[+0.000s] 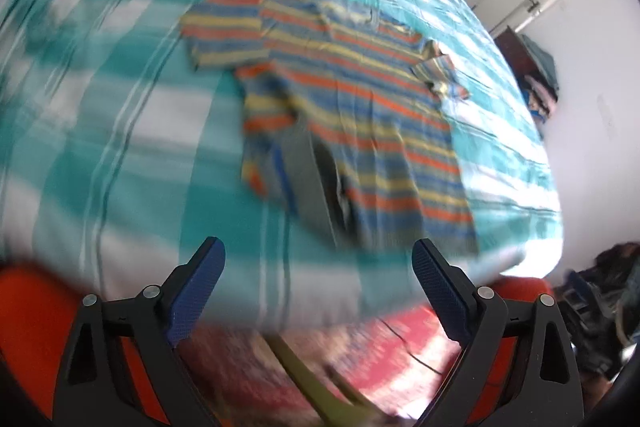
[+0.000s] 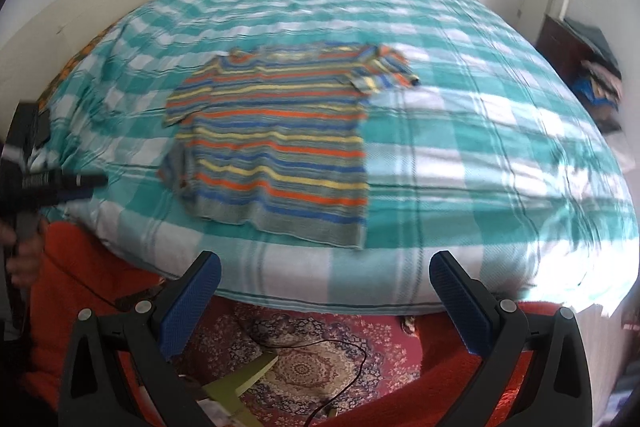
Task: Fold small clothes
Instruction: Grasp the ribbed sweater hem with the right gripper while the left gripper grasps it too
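A small striped T-shirt (image 2: pixel 276 139), orange, yellow, blue and grey, lies flat on the bed, hem toward me. Its left lower corner is folded up, showing grey inside (image 1: pixel 308 179). In the left wrist view the shirt (image 1: pixel 360 99) is blurred. My left gripper (image 1: pixel 318 259) is open and empty, at the bed's near edge just short of the hem. My right gripper (image 2: pixel 324 275) is open and empty, below the bed's near edge. The left gripper also shows in the right wrist view (image 2: pixel 60 183), at the far left, beside the shirt's folded corner.
The bed has a teal and white checked cover (image 2: pixel 480 131). A red patterned rug (image 2: pixel 304 355) with a black cable and a green object lies on the floor. An orange blanket (image 2: pixel 76 287) drapes at the left. A dark cabinet with clothes (image 2: pixel 584 67) stands at the right.
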Motion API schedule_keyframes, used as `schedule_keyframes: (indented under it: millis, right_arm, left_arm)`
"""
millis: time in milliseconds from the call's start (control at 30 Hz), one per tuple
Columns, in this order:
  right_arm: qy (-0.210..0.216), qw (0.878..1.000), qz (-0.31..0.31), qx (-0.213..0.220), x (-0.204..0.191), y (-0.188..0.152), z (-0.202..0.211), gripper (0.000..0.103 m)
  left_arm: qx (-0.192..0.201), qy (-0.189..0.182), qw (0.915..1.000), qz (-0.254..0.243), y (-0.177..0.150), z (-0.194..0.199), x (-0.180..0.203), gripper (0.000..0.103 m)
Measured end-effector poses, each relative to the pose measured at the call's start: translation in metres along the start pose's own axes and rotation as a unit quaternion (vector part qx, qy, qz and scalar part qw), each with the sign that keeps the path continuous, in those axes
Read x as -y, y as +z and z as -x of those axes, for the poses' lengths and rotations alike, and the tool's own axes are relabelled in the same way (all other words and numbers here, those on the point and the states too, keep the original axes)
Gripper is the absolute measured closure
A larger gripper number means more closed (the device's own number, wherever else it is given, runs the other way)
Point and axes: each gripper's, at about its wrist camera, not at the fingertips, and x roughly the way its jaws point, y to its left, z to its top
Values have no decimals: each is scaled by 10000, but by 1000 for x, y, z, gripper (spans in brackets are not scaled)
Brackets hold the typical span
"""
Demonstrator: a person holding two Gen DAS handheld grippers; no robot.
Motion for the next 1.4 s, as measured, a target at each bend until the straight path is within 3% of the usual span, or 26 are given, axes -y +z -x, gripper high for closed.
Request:
schedule_keyframes:
  millis: [33, 100, 167, 233, 267, 300, 367, 500, 633, 833, 867, 933, 967, 1000, 1033, 1167, 1233, 1300, 1333, 1367, 1400]
  right_arm:
    - [-21, 10000, -44, -11, 5, -1, -2, 0]
    - [-55, 9999, -114, -6, 12, -4, -2, 0]
    - [-82, 9998, -205, 9, 19, -7, -1, 0]
    - [-133, 9994, -314, -15, 27, -13, 0, 0]
    - [-147, 9993, -340, -31, 29, -15, 0, 0]
    - [-150, 9991, -386, -57, 33, -18, -1, 0]
    - [-121, 9990, -417, -54, 37, -19, -2, 0]
    - [214, 9992, -319, 128, 51, -14, -20, 0]
    - [538, 9980, -298, -129, 65, -6, -69, 1]
    - [1181, 9867, -746, -833, 81, -1, -155, 17]
    - [1209, 9857, -825, -839, 83, 0, -162, 17]
    - [1339, 9830, -981, -787, 84, 4, -170, 20]
    - [1428, 9811, -1052, -777, 85, 4, -172, 22]
    - [1604, 9769, -1170, -790, 85, 6, -174, 25]
    - [1696, 9746, -1226, -800, 85, 6, -174, 28]
    - [2005, 9667, -1360, -826, 86, 3, -175, 39]
    - [2170, 9620, -1418, -856, 87, 0, -177, 47]
    - [2339, 9571, -1455, -894, 87, 0, -180, 52]
    - [2428, 9545, -1445, -955, 85, 1, -185, 62]
    - [2521, 9517, -1405, -1050, 82, 2, -193, 71]
    - [2519, 9514, -1357, -1143, 79, 4, -198, 98]
  left_arm:
    - [-11, 79, 9998, -179, 8, -13, 3, 12]
    - [-216, 211, 9987, -403, 22, -44, 7, 27]
    - [-462, 161, 9970, -602, 31, -72, 11, 27]
    - [-455, 441, 9945, -831, 33, -90, 10, 29]
    - [-441, 619, 9928, -929, 34, -100, 10, 38]
    - [-456, 646, 9924, -941, 33, -104, 8, 66]
    - [-507, 586, 9929, -898, 32, -112, 2, 101]
    - [-91, 271, 9962, -821, 19, -89, -4, 103]
    - [365, 107, 9977, -559, -7, -39, -21, 103]
    - [324, 546, 9976, -281, -48, -25, -45, 98]
    - [248, 547, 9980, -220, -51, -26, -50, 92]
    - [237, 467, 9986, -113, -52, -27, -52, 68]
    - [306, 420, 9986, -45, -50, -26, -54, 47]
    - [346, 371, 9987, -26, -50, -26, -53, 33]
    - [407, 320, 9987, -15, -46, -29, -53, 31]
    - [191, -52, 9992, 337, -33, -48, -60, 34]
    - [-141, -322, 9978, 568, -28, -66, -62, 41]
    - [-595, -366, 9953, 670, -22, -92, -57, 70]
    - [-673, -272, 9953, 634, -21, -98, -54, 87]
    - [-745, -113, 9957, 541, -19, -104, -49, 97]
    - [-728, -70, 9962, 471, -18, -102, -46, 98]
